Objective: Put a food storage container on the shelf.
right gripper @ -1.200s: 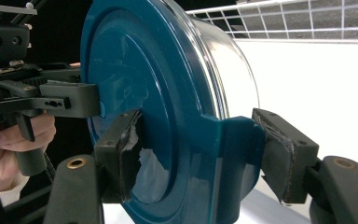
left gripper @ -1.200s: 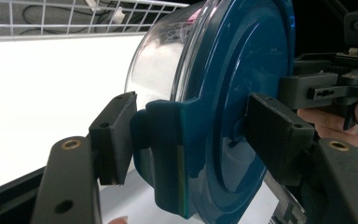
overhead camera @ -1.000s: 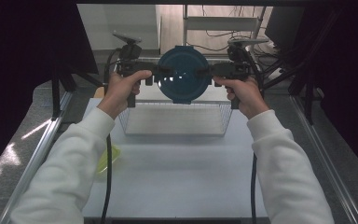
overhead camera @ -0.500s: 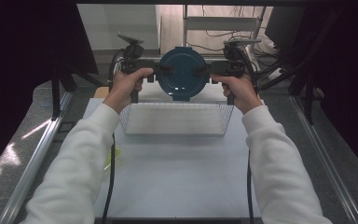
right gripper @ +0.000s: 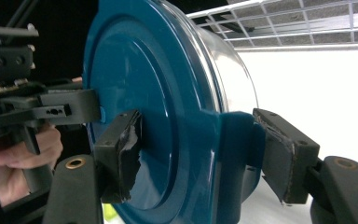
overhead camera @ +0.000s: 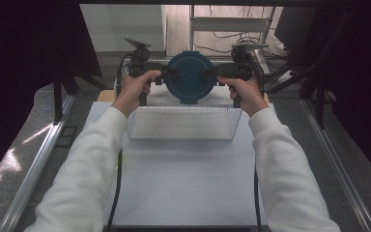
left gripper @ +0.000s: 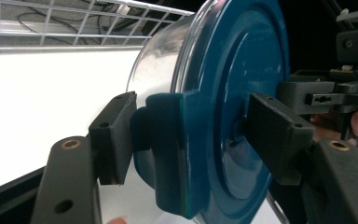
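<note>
Jaws of your left gripper clamp one side latch of the blue-lidded container; one pad sits on the latch tab, the other on the lid face. Your right gripper pinches the opposite latch the same way. You hold the container between both grippers, lid facing you, above the far edge of the wire basket on the white table.

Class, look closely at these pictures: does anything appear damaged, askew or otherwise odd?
Yes: the right hand-held gripper has ragged, torn-looking pads where it clamps the blue-lidded container. Nothing else stands out.
</note>
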